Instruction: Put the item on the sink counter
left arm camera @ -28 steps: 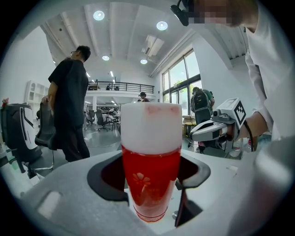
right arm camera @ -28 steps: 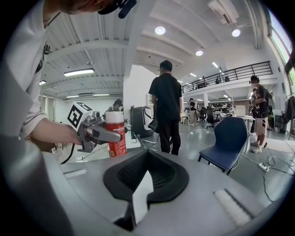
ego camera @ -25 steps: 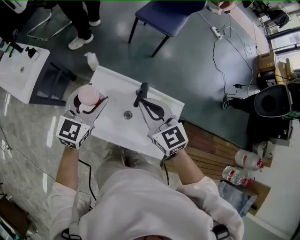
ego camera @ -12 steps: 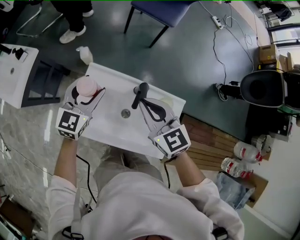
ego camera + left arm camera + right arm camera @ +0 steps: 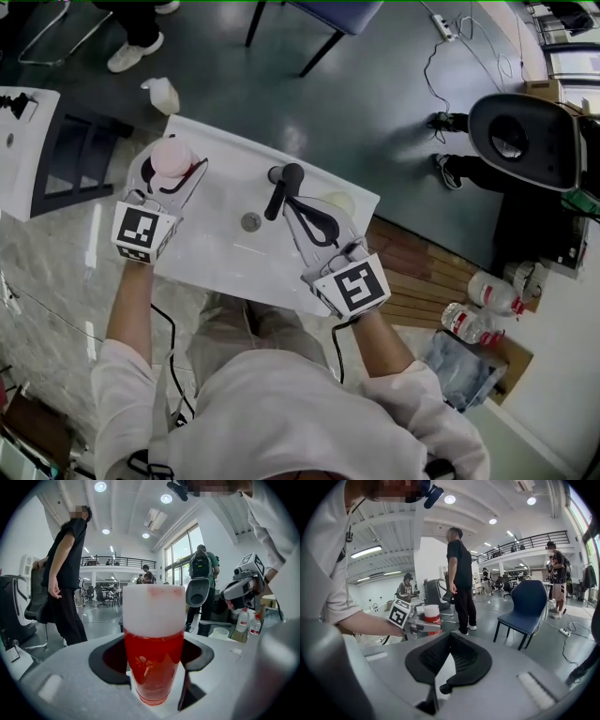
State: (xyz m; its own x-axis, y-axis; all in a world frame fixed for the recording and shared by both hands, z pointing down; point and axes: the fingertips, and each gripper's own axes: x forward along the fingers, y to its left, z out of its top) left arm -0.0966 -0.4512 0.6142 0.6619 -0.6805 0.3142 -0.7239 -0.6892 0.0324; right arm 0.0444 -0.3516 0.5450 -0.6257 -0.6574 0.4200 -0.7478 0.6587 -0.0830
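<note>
A red bottle with a pale cap (image 5: pixel 172 157) stands upright at the left end of the white sink counter (image 5: pixel 225 258). My left gripper (image 5: pixel 173 171) is shut on it, one pad on each side of the red body (image 5: pixel 152 644). The bottle's base seems to rest on the white surface. My right gripper (image 5: pixel 285 195) reaches over the basin, shut with nothing in it, its fingertips (image 5: pixel 450 637) meeting just above the black faucet (image 5: pixel 279 187). From the right gripper view, the bottle (image 5: pixel 431 616) shows far off in the left gripper.
A drain (image 5: pixel 250 222) sits in the basin, and a pale round item (image 5: pixel 339 202) lies at the counter's right end. On the floor are a second white sink (image 5: pixel 14 131), a black rack (image 5: pixel 66 159), a wooden pallet (image 5: pixel 412 272) and water bottles (image 5: pixel 483 309).
The head view has drifted, so the counter sits slightly higher and further left in frame. Both grippers keep their places over the counter, and the bottle stays in the left one.
</note>
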